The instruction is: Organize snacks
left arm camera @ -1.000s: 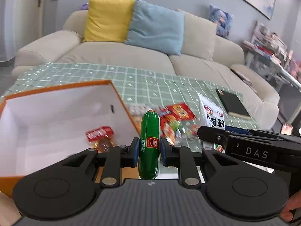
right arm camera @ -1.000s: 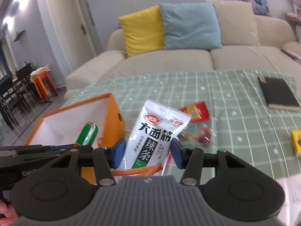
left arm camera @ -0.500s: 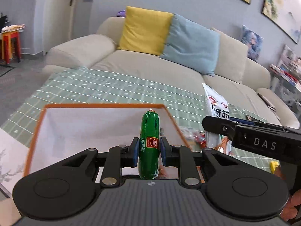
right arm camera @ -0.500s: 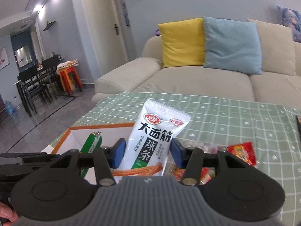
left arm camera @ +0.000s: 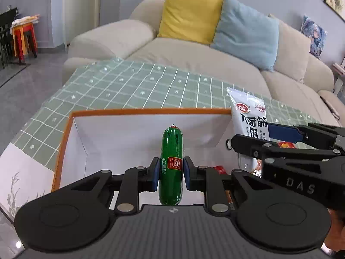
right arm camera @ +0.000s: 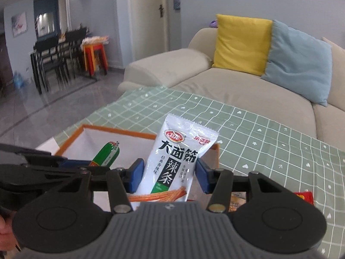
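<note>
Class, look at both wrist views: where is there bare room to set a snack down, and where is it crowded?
Bare: the white floor of the orange-rimmed box along its far and left walls, and the green checked cloth between box and sofa. Crowded: the box's near right corner, where red wrappers lie, and the cloth right of the box with more packets.

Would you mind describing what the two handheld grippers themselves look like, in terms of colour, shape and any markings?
Both are matte black. The left gripper and the right gripper each have two round discs at the base, jointed link arms with silver pivot pins, blue pads on the fingers, and a grey ribbed centre plate. The right one's side reads "DAS". No cables or sleeves show.
</note>
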Demonstrator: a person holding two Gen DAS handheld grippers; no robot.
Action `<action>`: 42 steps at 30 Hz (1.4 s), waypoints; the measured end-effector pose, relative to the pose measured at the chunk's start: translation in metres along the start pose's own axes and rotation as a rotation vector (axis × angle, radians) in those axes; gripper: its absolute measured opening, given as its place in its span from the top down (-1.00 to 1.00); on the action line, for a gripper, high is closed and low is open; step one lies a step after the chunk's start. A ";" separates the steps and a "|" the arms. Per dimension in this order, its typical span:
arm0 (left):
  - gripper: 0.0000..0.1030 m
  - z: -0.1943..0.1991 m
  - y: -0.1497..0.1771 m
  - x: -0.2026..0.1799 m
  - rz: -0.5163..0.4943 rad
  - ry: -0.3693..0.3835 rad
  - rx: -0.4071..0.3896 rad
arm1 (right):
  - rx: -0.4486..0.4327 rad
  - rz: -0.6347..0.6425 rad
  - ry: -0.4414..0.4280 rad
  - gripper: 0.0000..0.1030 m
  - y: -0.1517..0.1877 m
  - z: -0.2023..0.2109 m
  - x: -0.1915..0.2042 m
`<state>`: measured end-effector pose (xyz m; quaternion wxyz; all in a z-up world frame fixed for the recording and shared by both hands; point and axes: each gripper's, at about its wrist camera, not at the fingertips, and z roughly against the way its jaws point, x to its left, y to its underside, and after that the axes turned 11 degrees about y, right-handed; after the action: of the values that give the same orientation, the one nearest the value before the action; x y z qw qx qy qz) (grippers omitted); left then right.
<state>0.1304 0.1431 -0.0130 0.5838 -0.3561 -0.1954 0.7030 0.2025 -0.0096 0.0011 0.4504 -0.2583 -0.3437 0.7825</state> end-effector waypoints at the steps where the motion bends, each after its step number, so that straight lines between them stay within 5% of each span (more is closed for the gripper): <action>1: 0.52 -0.005 0.000 0.003 0.003 -0.002 0.018 | 0.008 0.017 0.002 0.03 -0.001 -0.006 0.004; 24: 0.52 -0.069 0.007 0.035 0.063 -0.089 0.304 | 0.168 0.340 0.039 0.02 0.023 -0.080 0.043; 36: 0.49 -0.071 0.006 0.031 0.053 -0.116 0.319 | 0.219 0.357 0.067 -0.08 0.028 -0.081 0.041; 42: 0.24 -0.060 0.005 0.028 0.057 -0.106 0.280 | 0.194 0.296 0.064 -0.14 0.022 -0.067 0.030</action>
<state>0.1691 0.1601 -0.0638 0.5965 -0.2391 -0.1159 0.7573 0.2249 0.0290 -0.0614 0.3636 -0.2862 -0.2101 0.8612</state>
